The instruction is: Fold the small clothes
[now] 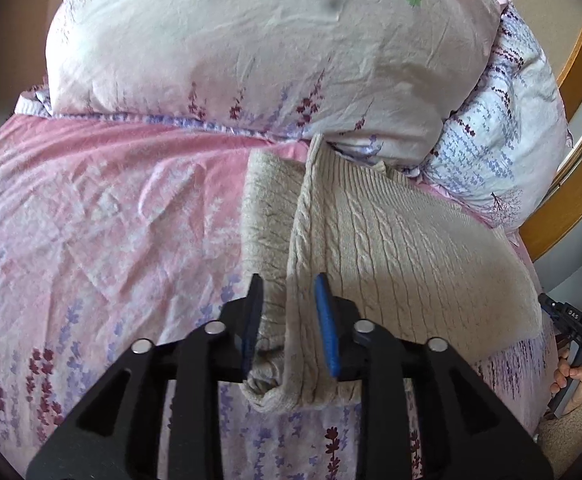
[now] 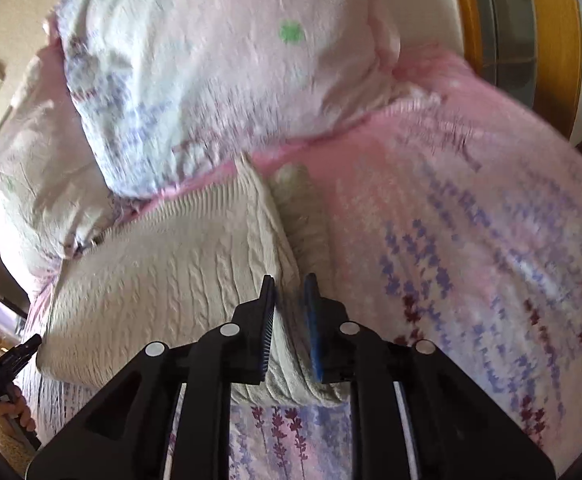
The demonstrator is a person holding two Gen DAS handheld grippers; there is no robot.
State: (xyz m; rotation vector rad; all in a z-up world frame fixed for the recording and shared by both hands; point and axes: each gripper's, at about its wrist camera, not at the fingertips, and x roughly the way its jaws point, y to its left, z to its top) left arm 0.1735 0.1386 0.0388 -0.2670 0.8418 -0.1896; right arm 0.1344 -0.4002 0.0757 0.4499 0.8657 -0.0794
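Nearest in the left wrist view, the left gripper (image 1: 289,320) has its blue pads partly apart around a raised fold of the cream cable-knit sweater (image 1: 391,248). The sweater spreads toward 1 o'clock across the pink floral bedspread (image 1: 91,208). In the right wrist view, the right gripper (image 2: 291,320) stands narrowly apart, straddling the sweater's (image 2: 163,280) folded edge. Beyond, at 12 o'clock, a pillow (image 1: 251,48).

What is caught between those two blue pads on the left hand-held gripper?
In the left wrist view, a raised fold of the beige cable-knit sweater runs between the left hand-held gripper pads; nothing else lies there.
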